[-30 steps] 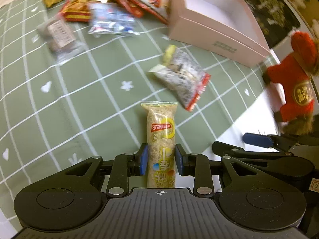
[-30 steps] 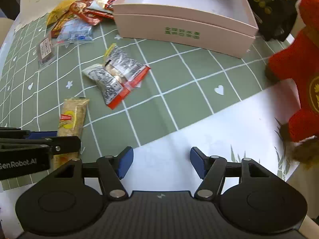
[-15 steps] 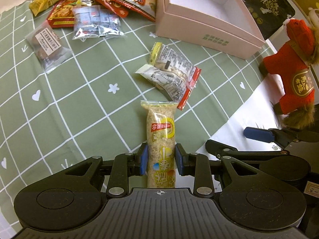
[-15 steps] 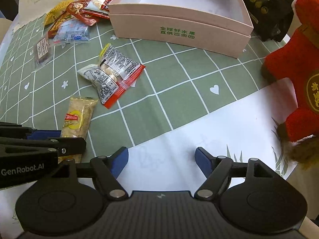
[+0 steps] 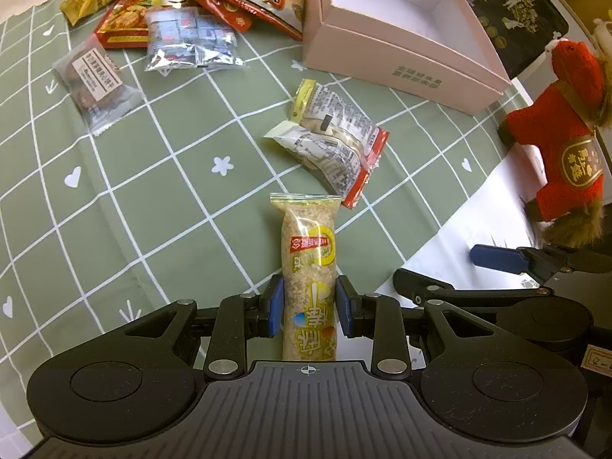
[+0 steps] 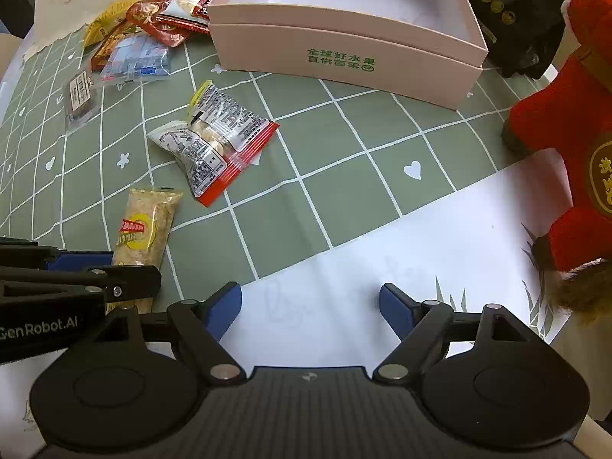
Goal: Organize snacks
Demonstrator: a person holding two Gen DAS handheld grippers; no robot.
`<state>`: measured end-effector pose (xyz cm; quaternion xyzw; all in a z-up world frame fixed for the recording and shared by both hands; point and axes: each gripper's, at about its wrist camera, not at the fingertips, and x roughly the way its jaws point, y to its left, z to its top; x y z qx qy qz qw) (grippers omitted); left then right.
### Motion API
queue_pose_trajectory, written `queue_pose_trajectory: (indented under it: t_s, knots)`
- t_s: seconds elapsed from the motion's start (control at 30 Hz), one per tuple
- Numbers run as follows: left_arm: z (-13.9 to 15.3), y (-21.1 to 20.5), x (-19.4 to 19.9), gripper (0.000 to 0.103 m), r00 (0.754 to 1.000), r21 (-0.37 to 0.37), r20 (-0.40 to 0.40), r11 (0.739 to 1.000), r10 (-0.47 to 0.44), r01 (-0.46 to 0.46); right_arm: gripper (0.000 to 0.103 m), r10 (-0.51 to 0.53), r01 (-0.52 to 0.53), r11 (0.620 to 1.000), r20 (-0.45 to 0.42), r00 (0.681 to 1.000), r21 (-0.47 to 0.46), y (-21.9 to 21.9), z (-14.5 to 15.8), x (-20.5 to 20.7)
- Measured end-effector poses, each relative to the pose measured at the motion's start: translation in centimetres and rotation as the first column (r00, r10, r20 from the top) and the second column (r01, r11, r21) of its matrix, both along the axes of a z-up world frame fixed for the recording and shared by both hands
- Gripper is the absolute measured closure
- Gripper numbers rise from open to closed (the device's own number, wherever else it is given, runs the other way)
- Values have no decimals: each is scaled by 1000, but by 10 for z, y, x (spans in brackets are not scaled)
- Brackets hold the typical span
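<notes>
At the far left of the desk [image 5: 114,199] lies a heap of snack packets [image 5: 191,11], loosely piled and, it seems, not yet sorted. Nearer, the left tool [image 5: 309,302] is closed on the rice cracker bar [image 5: 309,252], gripping its near end so the rest points forward, probably to slide it lengthwise into the pink box [image 6: 344,57]. Just beyond its far end two printed packets [image 6: 214,141] lie overlapped. The box stands open and looks empty at the far right. The right tool [image 6: 310,306] hangs wide open over white paper, holding nothing, likely waiting its turn.
</notes>
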<state>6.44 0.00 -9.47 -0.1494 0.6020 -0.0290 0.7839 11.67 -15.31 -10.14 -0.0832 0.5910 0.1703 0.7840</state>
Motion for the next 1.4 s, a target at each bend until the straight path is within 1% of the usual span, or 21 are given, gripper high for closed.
queue_pose_trajectory:
  t_s: [0.17, 0.4, 0.67, 0.8, 0.97, 1.13, 1.4]
  knots:
    - [0, 2, -1, 70, 1000, -1, -4, 1000, 11, -11, 21, 17, -17, 1000, -5, 1000, -2, 1, -1, 2]
    - [1, 10, -2, 70, 998, 12, -18, 998, 54, -54, 21, 65, -65, 998, -1, 998, -2, 5, -1, 8]
    - [1, 11, 1, 70, 997, 5, -30, 997, 75, -75, 21, 156, -156, 988, 23, 987, -9, 17, 1, 25]
    - [2, 12, 1, 70, 996, 3, -34, 996, 88, -88, 21, 165, -165, 986, 14, 986, -2, 19, 0, 33]
    - [2, 15, 4, 70, 995, 5, -36, 996, 93, -92, 21, 190, -190, 982, 31, 981, -10, 25, 2, 39]
    - [3, 20, 11, 70, 994, 17, -38, 995, 100, -100, 21, 225, -224, 974, 63, 972, -15, 37, 3, 48]
    - [3, 28, 35, 70, 994, 33, -36, 994, 101, -100, 21, 255, -255, 967, 63, 965, -11, 49, 2, 64]
